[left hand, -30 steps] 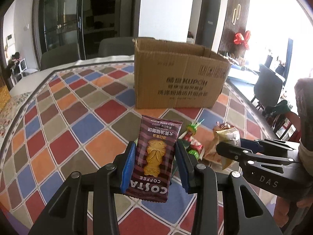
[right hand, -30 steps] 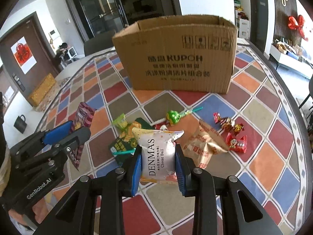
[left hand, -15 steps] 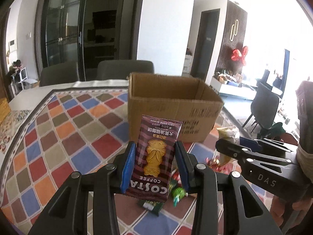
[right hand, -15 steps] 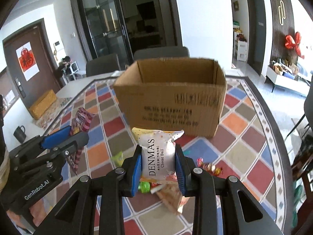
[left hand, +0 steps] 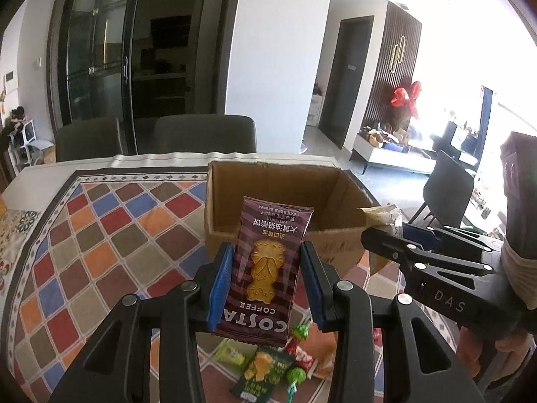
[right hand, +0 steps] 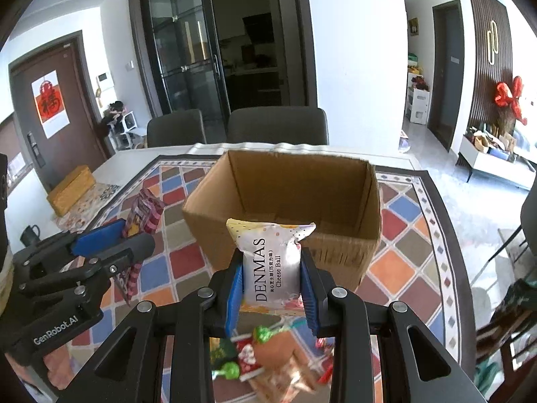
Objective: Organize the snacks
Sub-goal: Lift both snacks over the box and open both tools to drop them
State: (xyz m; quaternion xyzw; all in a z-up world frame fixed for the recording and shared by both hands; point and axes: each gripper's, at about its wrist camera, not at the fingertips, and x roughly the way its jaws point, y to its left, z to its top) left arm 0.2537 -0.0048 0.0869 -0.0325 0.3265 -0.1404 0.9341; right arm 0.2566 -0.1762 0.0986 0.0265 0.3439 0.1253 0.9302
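My left gripper [left hand: 266, 282] is shut on a brown Costa Coffee biscuit packet [left hand: 265, 272], held above the table in front of the open cardboard box [left hand: 285, 188]. My right gripper [right hand: 271, 288] is shut on a white Denmas Cheese Ball packet [right hand: 272, 265], also raised before the box [right hand: 292, 194]. The box looks empty inside. The right gripper shows at the right of the left wrist view [left hand: 386, 235]; the left gripper shows at the left of the right wrist view [right hand: 134, 238]. Loose snacks lie on the table below both grippers [left hand: 265, 369] [right hand: 255, 359].
The table wears a checkered cloth [left hand: 100, 245]. Two grey chairs [right hand: 278, 127] stand behind the table's far edge. A yellow-brown box [right hand: 70, 189] sits at the far left. A dark chair [left hand: 446, 194] stands to the right of the table.
Both grippers have risen with their packets. The box's open top has come into view, and the loose snacks have dropped low in both views.
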